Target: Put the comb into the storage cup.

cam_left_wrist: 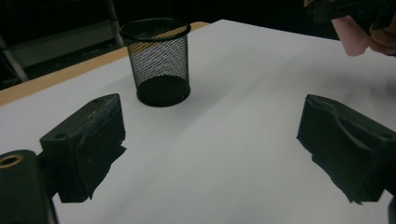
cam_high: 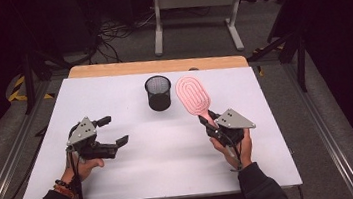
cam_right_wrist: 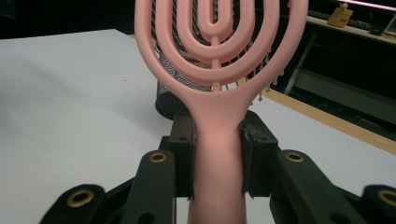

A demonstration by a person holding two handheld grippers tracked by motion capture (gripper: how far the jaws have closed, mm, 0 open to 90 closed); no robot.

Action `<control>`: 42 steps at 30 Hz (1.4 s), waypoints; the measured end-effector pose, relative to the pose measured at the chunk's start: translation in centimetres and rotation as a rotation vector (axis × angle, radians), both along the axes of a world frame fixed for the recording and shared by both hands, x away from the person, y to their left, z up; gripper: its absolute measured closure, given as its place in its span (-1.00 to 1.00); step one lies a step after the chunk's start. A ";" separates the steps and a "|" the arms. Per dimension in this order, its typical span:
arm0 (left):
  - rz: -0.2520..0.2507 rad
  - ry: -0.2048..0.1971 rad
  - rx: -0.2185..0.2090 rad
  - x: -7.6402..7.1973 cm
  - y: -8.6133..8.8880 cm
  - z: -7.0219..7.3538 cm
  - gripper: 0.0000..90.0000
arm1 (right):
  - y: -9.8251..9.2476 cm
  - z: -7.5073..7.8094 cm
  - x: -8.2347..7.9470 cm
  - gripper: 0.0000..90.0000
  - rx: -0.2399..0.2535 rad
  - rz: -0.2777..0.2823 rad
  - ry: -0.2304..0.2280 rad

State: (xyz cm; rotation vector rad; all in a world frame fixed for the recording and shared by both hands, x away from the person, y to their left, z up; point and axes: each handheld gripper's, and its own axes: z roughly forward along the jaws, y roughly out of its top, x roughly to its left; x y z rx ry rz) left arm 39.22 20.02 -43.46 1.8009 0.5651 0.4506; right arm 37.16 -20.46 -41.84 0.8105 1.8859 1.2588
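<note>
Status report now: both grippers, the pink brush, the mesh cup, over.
Right gripper shut on pink brush handle, head raised. Left gripper open, holds nothing. Mesh cup upright mid-table, nothing in the way between brush and cup.

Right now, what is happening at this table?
A person works at a white table with a claw in each hand. The right claw is shut on the handle of a pink hairbrush, with the brush head raised and pointing toward the far side. A black mesh cup stands upright beside the brush head, and it looks empty. The left claw is open with nothing between its jaws, off to the left of the cup.
</note>
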 end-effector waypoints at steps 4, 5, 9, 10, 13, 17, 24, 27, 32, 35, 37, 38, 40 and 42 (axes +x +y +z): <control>-0.017 -0.013 -0.003 0.1 -1.0 0.4 -0.84 | 0.6 -0.2 -0.1 0.55 -0.004 0.011 -0.004; -0.029 -0.018 -0.009 0.1 -1.5 0.6 -0.84 | 0.9 -0.3 -0.2 0.55 -0.006 0.012 -0.008; -0.086 -0.012 -0.035 0.3 -3.1 1.1 -0.79 | 2.0 -0.9 -0.3 0.55 -0.008 0.036 -0.015; -0.098 -0.004 -0.045 0.4 -3.4 1.2 -0.79 | 2.2 -1.0 -0.4 0.55 -0.012 0.039 -0.020; -0.119 0.003 -0.061 0.5 -4.1 1.5 -0.79 | 2.8 -1.1 -0.5 0.55 -0.015 0.049 -0.027; -0.172 0.015 -0.071 0.8 -6.0 2.0 -0.78 | 3.9 -1.6 -0.8 0.55 -0.027 0.074 -0.031; -0.208 0.032 -0.075 1.0 -9.1 2.1 -0.78 | 5.4 -2.2 -1.3 0.55 -0.045 0.109 -0.048; -0.230 0.044 -0.081 1.1 -10.4 2.1 -0.76 | 5.8 -2.3 -1.5 0.55 -0.050 0.117 -0.057; -0.241 0.048 -0.108 1.2 -11.4 1.8 -0.67 | 6.2 -2.6 -1.7 0.55 -0.049 0.132 -0.065; -0.242 0.065 -0.162 1.5 -11.4 1.8 -0.57 | 6.3 -2.8 -1.6 0.55 -0.036 0.131 -0.063; -0.242 0.079 -0.191 1.6 -11.3 1.9 -0.50 | 6.2 -2.8 -1.5 0.55 -0.033 0.130 -0.061; -0.245 0.083 -0.203 1.6 -11.4 1.9 -0.47 | 6.2 -2.8 -1.5 0.55 -0.036 0.128 -0.063; -0.242 0.090 -0.227 1.7 -11.4 1.9 -0.38 | 6.3 -2.8 -1.6 0.55 -0.038 0.123 -0.070; -0.248 0.104 -0.257 1.9 -11.5 1.9 -0.27 | 6.3 -2.9 -1.5 0.55 -0.042 0.119 -0.073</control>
